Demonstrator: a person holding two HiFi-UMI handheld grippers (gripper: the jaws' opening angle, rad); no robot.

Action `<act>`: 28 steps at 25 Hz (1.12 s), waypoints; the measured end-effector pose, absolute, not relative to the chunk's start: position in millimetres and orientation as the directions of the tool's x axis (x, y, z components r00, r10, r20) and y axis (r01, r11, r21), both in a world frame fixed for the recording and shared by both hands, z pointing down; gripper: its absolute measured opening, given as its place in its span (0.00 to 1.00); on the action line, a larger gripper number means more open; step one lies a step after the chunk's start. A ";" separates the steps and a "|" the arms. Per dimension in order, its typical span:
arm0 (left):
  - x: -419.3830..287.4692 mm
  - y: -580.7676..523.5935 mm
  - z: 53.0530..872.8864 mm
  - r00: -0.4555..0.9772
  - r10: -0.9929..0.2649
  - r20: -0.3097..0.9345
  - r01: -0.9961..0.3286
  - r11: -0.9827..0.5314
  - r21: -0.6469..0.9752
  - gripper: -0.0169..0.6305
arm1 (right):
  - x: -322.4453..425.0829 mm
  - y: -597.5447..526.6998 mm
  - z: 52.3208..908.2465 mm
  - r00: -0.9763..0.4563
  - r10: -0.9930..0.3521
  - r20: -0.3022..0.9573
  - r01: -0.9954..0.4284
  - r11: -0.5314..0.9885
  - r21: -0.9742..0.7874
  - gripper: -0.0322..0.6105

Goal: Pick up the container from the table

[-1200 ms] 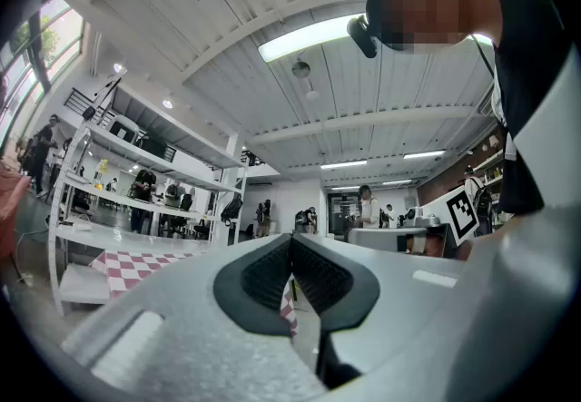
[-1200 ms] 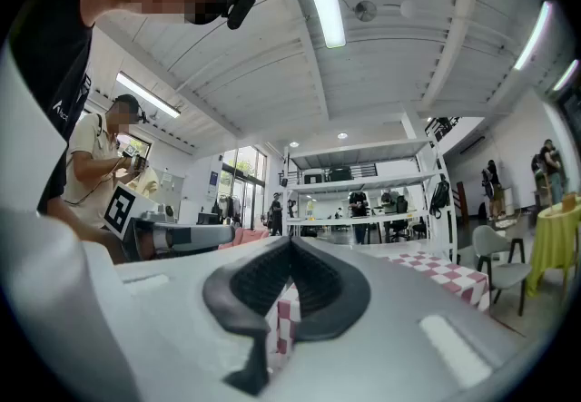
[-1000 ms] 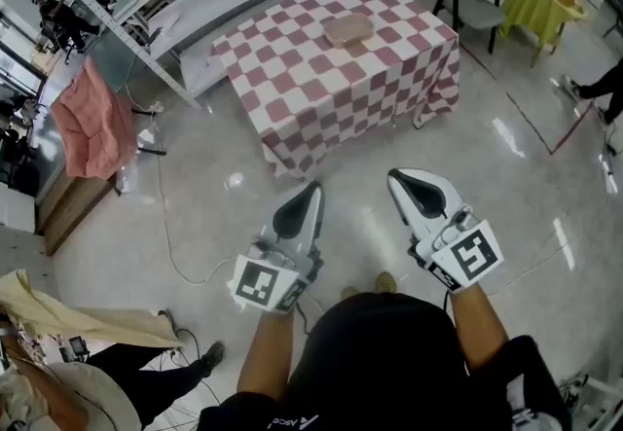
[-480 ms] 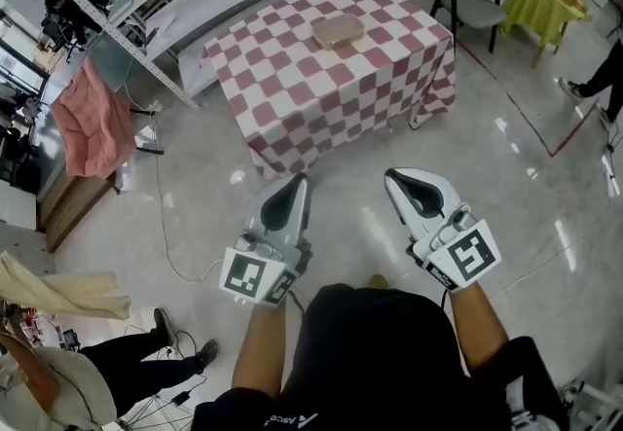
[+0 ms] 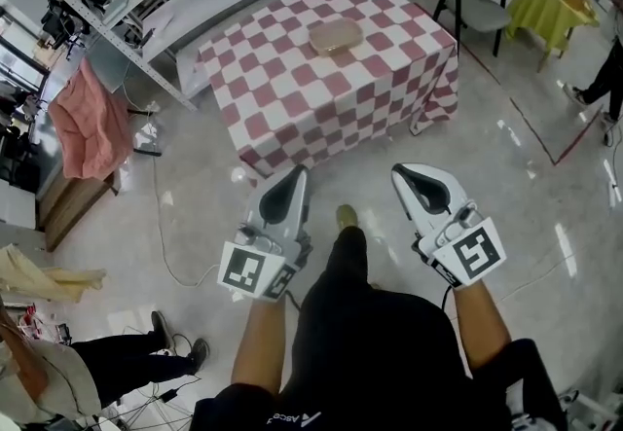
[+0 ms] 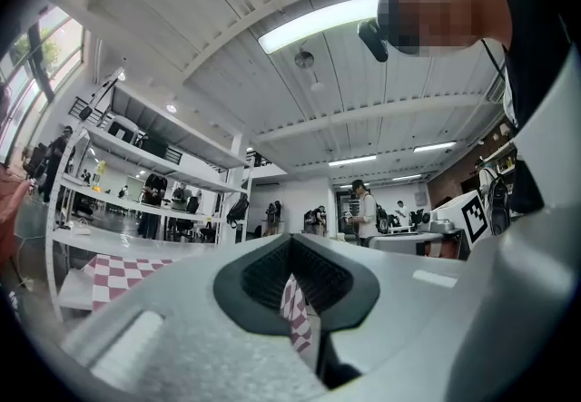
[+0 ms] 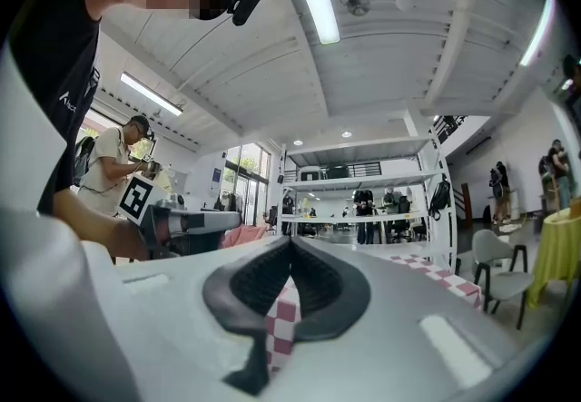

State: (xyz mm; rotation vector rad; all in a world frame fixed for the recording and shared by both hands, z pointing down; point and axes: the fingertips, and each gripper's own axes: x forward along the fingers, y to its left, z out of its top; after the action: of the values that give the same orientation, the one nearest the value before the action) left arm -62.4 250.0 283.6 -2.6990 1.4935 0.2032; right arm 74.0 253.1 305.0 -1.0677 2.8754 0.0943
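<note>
1. The container [image 5: 336, 35] sits at upper centre on the checked table [image 5: 292, 98], near its far edge.
2. The left gripper [image 5: 295, 175] and right gripper [image 5: 402, 174] are at lower centre, jaws together and empty.
3. Bare floor [image 5: 360, 176] lies between them and the table's near edge.

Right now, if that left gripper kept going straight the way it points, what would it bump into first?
Probably the checkered tablecloth draping the table's near side; only floor lies between it and the left gripper. Depth is hard to judge.

Tablecloth [image 5: 321, 89], upper centre: red-and-white check. Container [image 5: 335, 35]: pale beige. Upper-right cloth [image 5: 540, 6]: yellow-green. Left-edge cloth [image 5: 88, 123]: salmon pink. Floor [image 5: 545, 186]: pale grey.
</note>
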 end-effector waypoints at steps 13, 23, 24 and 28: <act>-94.1 42.7 305.2 0.523 -0.839 -0.147 -0.843 -0.535 0.053 0.04 | 36.9 55.7 304.7 -0.763 -0.643 -0.071 -0.647 0.755 0.112 0.05; -131.1 -136.4 327.1 0.529 -0.846 -0.067 -0.841 -0.533 0.089 0.04 | -6.5 -122.1 298.0 -0.750 -0.659 -0.056 -0.660 0.743 0.111 0.05; -133.9 -149.2 332.8 0.529 -0.847 -0.047 -0.841 -0.531 0.098 0.04 | -9.5 -132.9 298.7 -0.749 -0.661 -0.052 -0.662 0.742 0.109 0.05; -142.6 -193.6 356.4 0.520 -0.854 0.011 -0.847 -0.514 0.137 0.04 | -14.7 -166.0 300.9 -0.743 -0.669 -0.027 -0.667 0.737 0.109 0.05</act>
State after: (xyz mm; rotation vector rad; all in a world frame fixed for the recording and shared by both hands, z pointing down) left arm -142.6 -193.6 356.4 -2.8460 1.5997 0.0945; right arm -14.7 -166.0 300.9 -1.1313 2.9404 0.1767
